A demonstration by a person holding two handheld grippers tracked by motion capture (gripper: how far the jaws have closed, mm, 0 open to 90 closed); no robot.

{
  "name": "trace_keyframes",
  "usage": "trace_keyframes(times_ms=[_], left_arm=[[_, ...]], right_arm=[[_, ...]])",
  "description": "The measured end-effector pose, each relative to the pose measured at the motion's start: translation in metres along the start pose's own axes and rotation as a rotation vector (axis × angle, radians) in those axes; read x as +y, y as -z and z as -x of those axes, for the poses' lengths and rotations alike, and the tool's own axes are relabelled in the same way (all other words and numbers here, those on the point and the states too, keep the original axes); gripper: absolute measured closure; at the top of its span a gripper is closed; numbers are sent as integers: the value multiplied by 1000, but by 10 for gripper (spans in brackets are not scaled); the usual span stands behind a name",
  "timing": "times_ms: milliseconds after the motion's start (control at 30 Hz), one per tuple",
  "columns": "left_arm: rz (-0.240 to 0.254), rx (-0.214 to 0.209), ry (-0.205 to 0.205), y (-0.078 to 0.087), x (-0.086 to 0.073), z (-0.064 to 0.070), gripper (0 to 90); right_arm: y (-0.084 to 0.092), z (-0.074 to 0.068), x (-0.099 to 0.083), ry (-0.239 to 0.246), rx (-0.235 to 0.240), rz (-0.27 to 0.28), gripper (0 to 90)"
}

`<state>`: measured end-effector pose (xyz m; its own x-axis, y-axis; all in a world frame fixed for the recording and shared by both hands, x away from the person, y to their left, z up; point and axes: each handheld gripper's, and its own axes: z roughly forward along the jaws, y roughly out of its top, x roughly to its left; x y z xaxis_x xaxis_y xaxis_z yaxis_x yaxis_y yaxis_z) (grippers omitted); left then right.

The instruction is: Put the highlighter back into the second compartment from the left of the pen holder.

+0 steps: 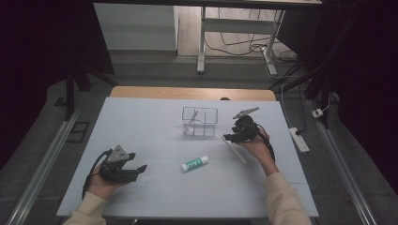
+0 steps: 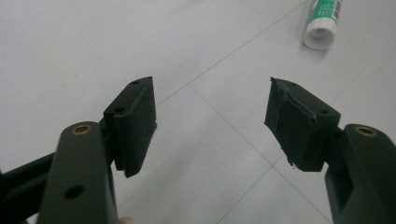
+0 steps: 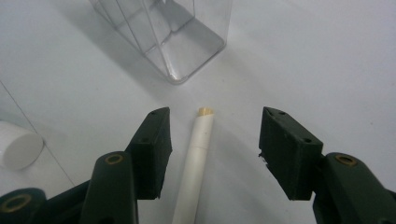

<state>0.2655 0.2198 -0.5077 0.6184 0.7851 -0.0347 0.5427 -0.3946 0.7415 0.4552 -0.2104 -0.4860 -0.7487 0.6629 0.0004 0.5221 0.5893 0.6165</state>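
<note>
high view: a pale table mat [image 1: 141, 122] is seen with a clear divided container [image 1: 201, 122] near its far middle, one slim white stick already leaning inside it. a green-and-white glue stick [image 1: 195, 163] lies on its side in the middle of the mat. the right gripper [image 1: 231, 137] is held just right of the container, tipped down over a white pen [image 1: 234, 150] that lies flat on the mat beside the hand. the left gripper [image 1: 137, 161] is rested low at the near left, held level and pointed toward the glue stick, well apart from it.

left gripper view: the jaws are seen spread wide with nothing between them; bare mat lies below, and the glue stick [image 2: 323, 21] is glimpsed at the top right edge, cap end nearest.

right gripper view: the jaws are parted and straddle the white pen [image 3: 196, 163], which runs lengthwise between them with its tan tip pointing toward the container [image 3: 173, 37]. neither pad is seen touching it, so nothing is held yet. a white cap end, probably the glue stick [image 3: 18, 150], shows at the left edge.

the step in hand is judged to be the pickup of the pen. it would be done well if the gripper were lowered until the pads flank the barrel near the mat, the barrel centred, then closed squarely so the pen is not rolled or pinched askew. the wrist is bent downward, forearm angled in from the near right.
</note>
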Motion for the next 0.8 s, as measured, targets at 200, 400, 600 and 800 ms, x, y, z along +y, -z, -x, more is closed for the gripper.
trace_keyframes(times_ms=[200,400,600,800], left_arm=[[-1,-1,-3,0,0,0,337],[-2,0,-3,0,0,0,336],[-3,-1,-3,0,0,0,336],[-4,-1,-5,0,0,0,335]], right_arm=[[-8,-4,0,9,-1,-37,423],[-16,-8,-1,21,-6,-75,444],[-20,-10,-2,36,-12,-93,498],[-24,-11,-2,36,-21,-130,573]])
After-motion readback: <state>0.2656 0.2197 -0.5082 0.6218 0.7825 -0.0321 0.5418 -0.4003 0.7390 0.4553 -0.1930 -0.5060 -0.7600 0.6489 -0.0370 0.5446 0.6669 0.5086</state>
